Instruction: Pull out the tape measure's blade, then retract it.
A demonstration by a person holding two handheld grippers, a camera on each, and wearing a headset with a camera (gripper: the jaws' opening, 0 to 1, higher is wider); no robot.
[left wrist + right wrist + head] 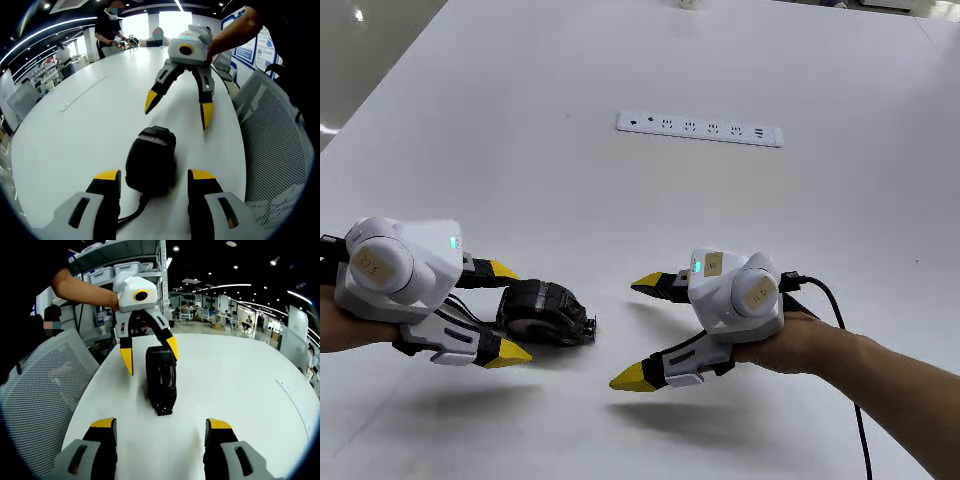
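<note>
Right hand-held gripper (635, 331) sits lowest in the head view, just right of centre. A hand grips its white body, and a black cable (841, 331) trails off toward the lower right. Its yellow-tipped jaws are spread wide with nothing between them, and they point left across the white bench (620, 60).

At the left edge of the head view, the left hand-held gripper (507, 311) points right, toward the other one. Its jaws are also parted. The black tape measure (548, 312) rests on the bench between them, in the lower left of the frame.

In the left gripper view, the case lies in the lower centre with bare bench showing on either side, between it and each yellow tip. A black cord (134, 214) runs back from it toward the bottom of the frame. The pictures do not settle whether either jaw touches the case.

In the right gripper view, the tape measure stands at mid-frame, its narrow end facing the camera and well apart from the right jaws.

A white power strip (700, 128) lies in the upper middle of the head view. A grey mesh chair (280, 130) stands at the right of the left gripper view.
</note>
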